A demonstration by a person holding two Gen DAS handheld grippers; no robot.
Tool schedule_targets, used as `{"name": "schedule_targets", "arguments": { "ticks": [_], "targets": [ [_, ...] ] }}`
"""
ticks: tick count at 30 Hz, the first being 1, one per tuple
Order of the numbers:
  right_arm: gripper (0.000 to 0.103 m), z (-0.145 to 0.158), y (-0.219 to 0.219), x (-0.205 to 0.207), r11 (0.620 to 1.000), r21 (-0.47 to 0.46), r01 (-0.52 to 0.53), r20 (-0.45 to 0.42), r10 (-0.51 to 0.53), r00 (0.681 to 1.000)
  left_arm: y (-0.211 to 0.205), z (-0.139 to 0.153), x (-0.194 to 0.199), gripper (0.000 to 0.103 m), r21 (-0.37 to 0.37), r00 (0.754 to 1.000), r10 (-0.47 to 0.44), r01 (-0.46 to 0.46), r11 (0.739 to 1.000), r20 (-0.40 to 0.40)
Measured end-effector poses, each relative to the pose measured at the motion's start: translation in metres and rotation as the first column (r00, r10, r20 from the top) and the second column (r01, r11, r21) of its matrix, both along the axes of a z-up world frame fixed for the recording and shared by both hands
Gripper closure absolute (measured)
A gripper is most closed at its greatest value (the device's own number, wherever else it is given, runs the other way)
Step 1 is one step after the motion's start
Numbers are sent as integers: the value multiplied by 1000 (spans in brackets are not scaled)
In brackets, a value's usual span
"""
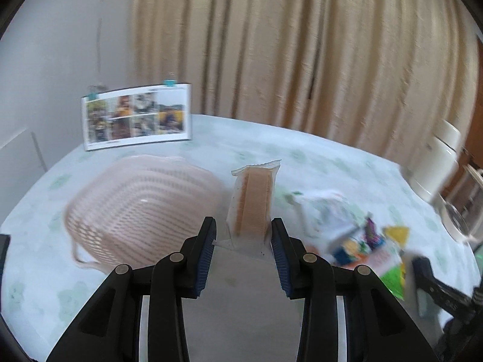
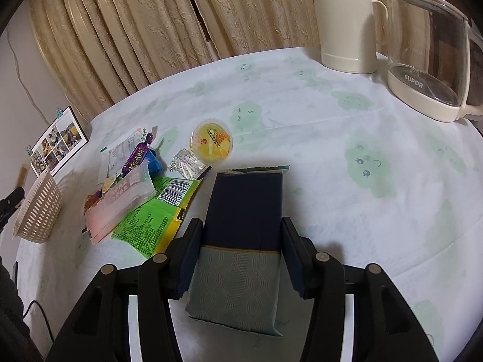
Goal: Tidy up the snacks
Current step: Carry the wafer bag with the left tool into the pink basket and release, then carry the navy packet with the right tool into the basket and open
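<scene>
My left gripper (image 1: 243,235) is shut on a clear-wrapped wafer packet (image 1: 252,199), held upright just right of the pink slotted basket (image 1: 142,208). The basket looks bare inside. My right gripper (image 2: 241,232) is shut on a navy and grey-green packet (image 2: 244,205), with the pads against its long sides, low over the tablecloth. Left of it lies a pile of snacks: a green packet (image 2: 151,220), a pink packet (image 2: 120,202), a purple bar (image 2: 137,160), a silver sachet (image 2: 188,163) and a yellow jelly cup (image 2: 212,141). The basket (image 2: 39,208) shows at the far left.
A photo card (image 1: 135,117) stands clipped at the table's back edge behind the basket. A white thermos (image 2: 344,21) and a glass kettle (image 2: 431,51) stand at the far right. Beige curtains hang behind the round table (image 2: 332,150). A black cable (image 2: 33,307) hangs at the near left.
</scene>
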State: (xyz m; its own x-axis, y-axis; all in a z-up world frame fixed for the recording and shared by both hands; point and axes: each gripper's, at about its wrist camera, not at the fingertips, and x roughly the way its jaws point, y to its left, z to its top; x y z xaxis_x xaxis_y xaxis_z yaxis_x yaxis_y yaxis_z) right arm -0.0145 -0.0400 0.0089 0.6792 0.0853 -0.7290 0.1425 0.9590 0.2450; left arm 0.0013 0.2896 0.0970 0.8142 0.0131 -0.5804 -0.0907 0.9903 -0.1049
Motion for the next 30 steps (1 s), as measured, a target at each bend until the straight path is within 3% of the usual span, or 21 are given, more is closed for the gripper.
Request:
{"name": "schedule_targets", "arguments": {
  "ticks": [10, 12, 14, 15, 25, 30],
  "targets": [
    [55, -2, 2, 0, 1000, -8, 0, -6, -1, 1000, 55, 0, 6, 64, 12, 978, 209, -209, 978, 21],
    [55, -2, 3, 0, 1000, -8, 1, -7, -1, 1000, 63, -5, 7, 58, 10, 970, 244, -244, 970, 10],
    [55, -2, 2, 1, 1000, -10, 0, -7, 0, 1000, 67, -10, 7, 31, 8, 962, 273, -273, 962, 11],
    [55, -3, 2, 1, 1000, -11, 0, -8, 0, 1000, 69, -12, 6, 28, 4, 958, 286, -286, 958, 19],
    [55, -2, -1, -2, 1000, 14, -2, 12, 2, 1000, 80, -18, -5, 27, 30, 926, 370, -373, 927, 82],
    [55, 5, 6, -6, 999, 38, -17, 41, 15, 999, 91, -18, -11, 26, -4, 909, 404, -405, 914, 99]
  ]
}}
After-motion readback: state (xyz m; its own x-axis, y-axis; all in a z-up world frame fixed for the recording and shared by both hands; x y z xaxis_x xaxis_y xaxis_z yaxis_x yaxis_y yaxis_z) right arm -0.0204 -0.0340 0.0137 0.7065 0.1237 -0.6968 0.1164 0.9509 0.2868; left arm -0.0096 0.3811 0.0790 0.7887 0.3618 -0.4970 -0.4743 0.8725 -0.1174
